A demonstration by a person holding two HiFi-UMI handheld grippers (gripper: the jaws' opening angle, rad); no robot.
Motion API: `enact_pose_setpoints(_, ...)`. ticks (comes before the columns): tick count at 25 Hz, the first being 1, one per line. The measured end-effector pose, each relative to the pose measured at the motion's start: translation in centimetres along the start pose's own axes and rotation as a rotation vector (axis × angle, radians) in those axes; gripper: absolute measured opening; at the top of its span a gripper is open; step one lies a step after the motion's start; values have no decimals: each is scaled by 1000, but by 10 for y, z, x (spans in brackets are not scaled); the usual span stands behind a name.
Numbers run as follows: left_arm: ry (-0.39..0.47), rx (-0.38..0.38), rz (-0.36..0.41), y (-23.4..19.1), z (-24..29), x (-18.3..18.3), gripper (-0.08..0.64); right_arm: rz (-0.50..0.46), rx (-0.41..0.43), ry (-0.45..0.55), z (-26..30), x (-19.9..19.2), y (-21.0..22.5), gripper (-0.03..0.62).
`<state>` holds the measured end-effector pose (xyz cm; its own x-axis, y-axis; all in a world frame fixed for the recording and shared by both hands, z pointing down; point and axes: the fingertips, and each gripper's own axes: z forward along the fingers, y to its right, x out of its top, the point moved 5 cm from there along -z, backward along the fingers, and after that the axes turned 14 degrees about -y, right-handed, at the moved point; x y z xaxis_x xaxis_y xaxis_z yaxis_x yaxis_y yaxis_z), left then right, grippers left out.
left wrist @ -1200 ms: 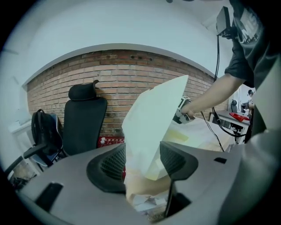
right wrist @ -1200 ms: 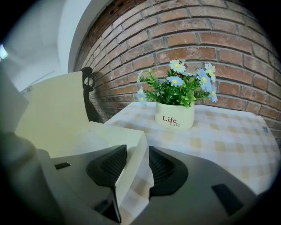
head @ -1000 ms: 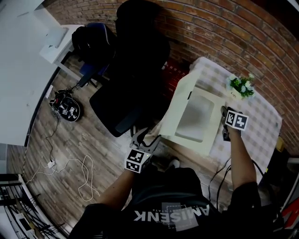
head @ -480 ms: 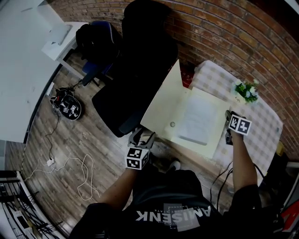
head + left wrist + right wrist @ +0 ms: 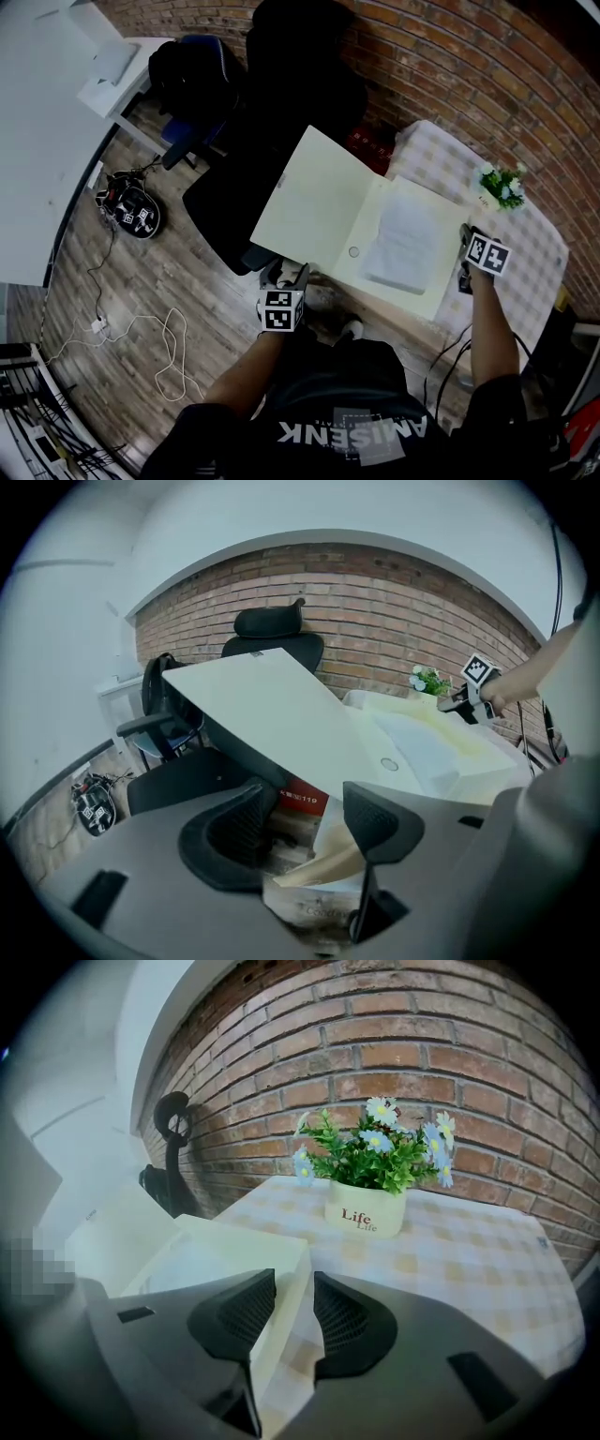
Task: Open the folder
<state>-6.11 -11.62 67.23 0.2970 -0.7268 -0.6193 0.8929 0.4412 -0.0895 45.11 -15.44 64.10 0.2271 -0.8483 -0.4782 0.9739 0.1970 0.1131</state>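
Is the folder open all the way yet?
Almost. Done: the cream cardboard folder has its cover swung wide open, overhanging the checked-cloth table, with white papers showing inside. In hand: the right hand-held gripper, whose jaws have just been closing, pinches the folder's right edge. The left hand-held gripper hovers open beside the cover, gripping nothing. Left: probably only letting go.

You're in an office-type room: black office chair (image 5: 298,98) against the brick wall (image 5: 450,66), white desk (image 5: 37,141) left of it, cable-strewn wood floor (image 5: 141,319) below it.
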Motion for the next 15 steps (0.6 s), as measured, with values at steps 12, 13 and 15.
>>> enact_pose_setpoints(12, -42, 187, 20, -22, 28, -20, 428, 21, -52, 8, 1, 0, -4, 143)
enact_pose_setpoints(13, -44, 204, 34, -23, 30, -20, 439, 17, -55, 5, 2, 0, -4, 143)
enact_pose_setpoints(15, -54, 213, 64, -23, 33, -21, 440, 13, -58, -2, 4, 1, -6, 143)
